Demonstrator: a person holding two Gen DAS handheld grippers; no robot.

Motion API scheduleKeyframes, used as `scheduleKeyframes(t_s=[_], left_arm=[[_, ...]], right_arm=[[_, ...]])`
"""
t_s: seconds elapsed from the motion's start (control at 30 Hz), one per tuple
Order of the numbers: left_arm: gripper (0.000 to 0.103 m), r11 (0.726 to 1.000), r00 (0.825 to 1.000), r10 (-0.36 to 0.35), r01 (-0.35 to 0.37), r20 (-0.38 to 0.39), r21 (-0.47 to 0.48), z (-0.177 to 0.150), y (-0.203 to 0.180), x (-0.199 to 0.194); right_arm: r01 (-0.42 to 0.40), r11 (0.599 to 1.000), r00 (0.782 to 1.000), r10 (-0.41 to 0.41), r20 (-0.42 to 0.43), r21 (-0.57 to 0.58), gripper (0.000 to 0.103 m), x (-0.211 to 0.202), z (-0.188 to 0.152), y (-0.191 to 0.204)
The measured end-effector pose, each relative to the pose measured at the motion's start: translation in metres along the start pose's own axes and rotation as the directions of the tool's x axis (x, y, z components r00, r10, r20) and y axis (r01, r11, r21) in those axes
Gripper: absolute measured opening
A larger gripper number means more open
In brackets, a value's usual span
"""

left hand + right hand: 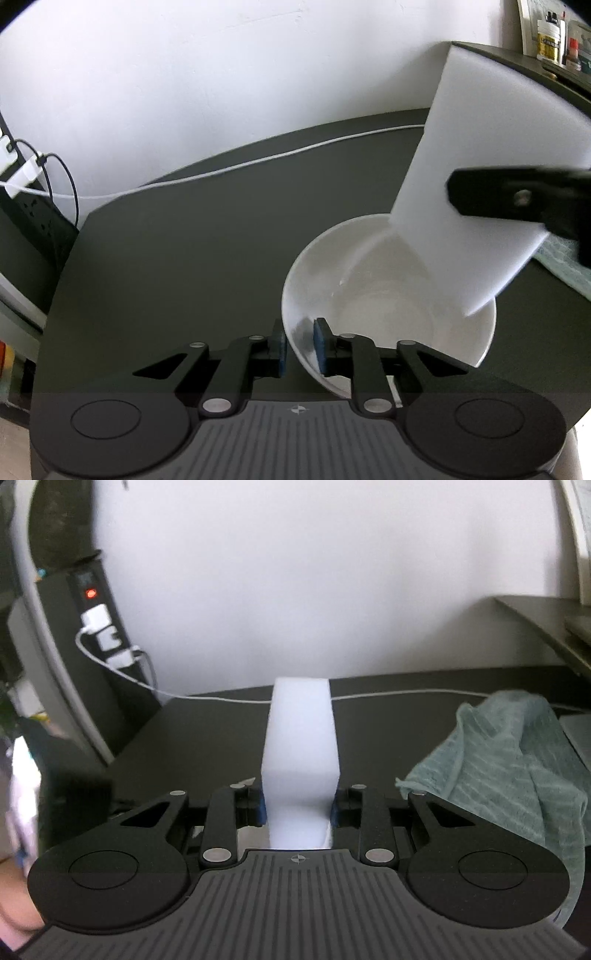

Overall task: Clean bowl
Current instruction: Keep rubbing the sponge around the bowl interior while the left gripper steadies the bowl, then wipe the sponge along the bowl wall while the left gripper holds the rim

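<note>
In the left wrist view the right gripper [517,199] is motion-blurred and cut off by the edge at 3 o'clock. The white sponge [480,177] hides the far rim of the bowl [369,295]. The small bottles [554,40] at 1 o'clock are too small to read. In the right wrist view the teal towel [517,760] runs off at 4 o'clock, and the sponge's lower end is hidden behind the gripper body.

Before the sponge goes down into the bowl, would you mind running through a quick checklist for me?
1. Left gripper clamps the bowl rim: ok.
2. Right gripper squeezes the sponge: ok.
3. Sponge above the bowl's opening: ok.
4. Sponge touching the bowl's inside: cannot tell.
5. Towel clear of the bowl: ok.
6. Cable away from the bowl: ok.
</note>
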State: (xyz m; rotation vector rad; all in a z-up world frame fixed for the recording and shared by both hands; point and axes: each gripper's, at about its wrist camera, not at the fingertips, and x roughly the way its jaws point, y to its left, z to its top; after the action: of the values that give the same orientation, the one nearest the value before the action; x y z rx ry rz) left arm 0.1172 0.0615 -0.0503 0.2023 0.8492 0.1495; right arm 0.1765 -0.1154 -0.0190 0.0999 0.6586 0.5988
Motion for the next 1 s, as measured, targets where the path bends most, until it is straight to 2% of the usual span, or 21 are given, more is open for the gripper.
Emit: scheduleKeyframes(t_s=[0.13,0.23,0.3,0.43,0.57,0.7,0.73,0.9,1.0], left_arm=[[0.029,0.992,0.997,0.002,-0.012,0.083,0.124,0.01,-0.004,0.002],[0.021,0.981,0.996,-0.027,0.009,0.09,0.193,0.011,-0.006,0.008],[0.02,0.982,0.997,-0.021,0.005,0.081,0.188,0.01,-0.006,0.008],[0.018,0.999,1.0,0.014,-0.014,0.004,0.041,0.005,0.001,0.005],[0.018,0.994,0.998,-0.021,0.013,-0.065,-0.111,-0.006,0.008,0.001],[0.018,0.989,0.997,-0.021,0.01,-0.075,-0.149,-0.01,0.009,-0.001],[0.018,0.988,0.997,-0.021,0.009,-0.076,-0.155,-0.011,0.009,-0.001],[0.019,0.984,0.996,-0.042,0.029,-0.073,-0.177,-0.014,0.014,-0.001],[0.019,0.983,0.996,-0.048,0.034,-0.075,-0.178,-0.011,0.011,0.001]], right_arm=[[-0.044,0.997,0.997,0.048,-0.056,0.059,0.031,0.014,-0.004,-0.007],[-0.064,0.993,0.993,0.073,-0.096,0.098,0.031,0.025,-0.013,-0.012],[-0.064,0.992,0.991,0.075,-0.106,0.106,0.031,0.028,-0.018,-0.015],[-0.044,0.996,0.992,0.052,-0.113,0.072,0.032,0.037,-0.019,-0.01],[-0.025,0.999,0.993,0.027,-0.117,0.02,0.041,0.034,-0.02,0.002],[-0.038,0.999,0.994,0.038,-0.1,0.0,0.041,0.026,-0.019,0.009],[-0.041,0.999,0.995,0.041,-0.087,0.001,0.033,0.024,-0.019,0.01],[0.015,1.0,0.997,-0.016,-0.07,-0.024,0.032,0.022,-0.02,0.013],[0.019,1.0,0.998,-0.018,-0.054,0.014,0.032,0.017,-0.022,0.01]])
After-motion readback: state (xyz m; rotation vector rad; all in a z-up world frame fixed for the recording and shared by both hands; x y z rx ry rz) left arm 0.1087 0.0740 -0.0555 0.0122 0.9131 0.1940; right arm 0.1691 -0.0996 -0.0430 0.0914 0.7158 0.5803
